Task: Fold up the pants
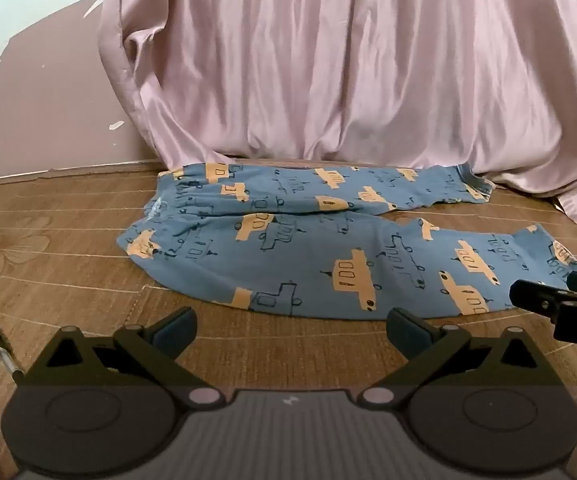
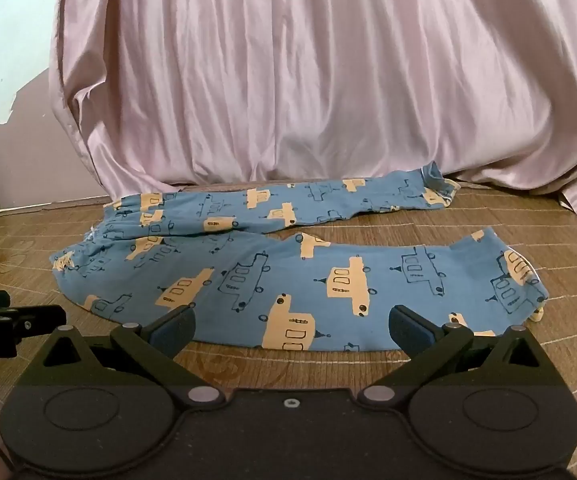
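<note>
Two legs of the pants [image 1: 328, 248] lie spread apart on the woven mat [image 1: 68, 240], waistband to the left and cuffs to the right, just in front of a pink curtain [image 1: 328, 60]. No fold looks made yet, so the whole job seems left: bringing one leg over the other, then halving the length. The left gripper [image 1: 290, 326] and the right gripper [image 2: 292, 326] both stand wide and empty, near the closer leg's front edge.
</note>
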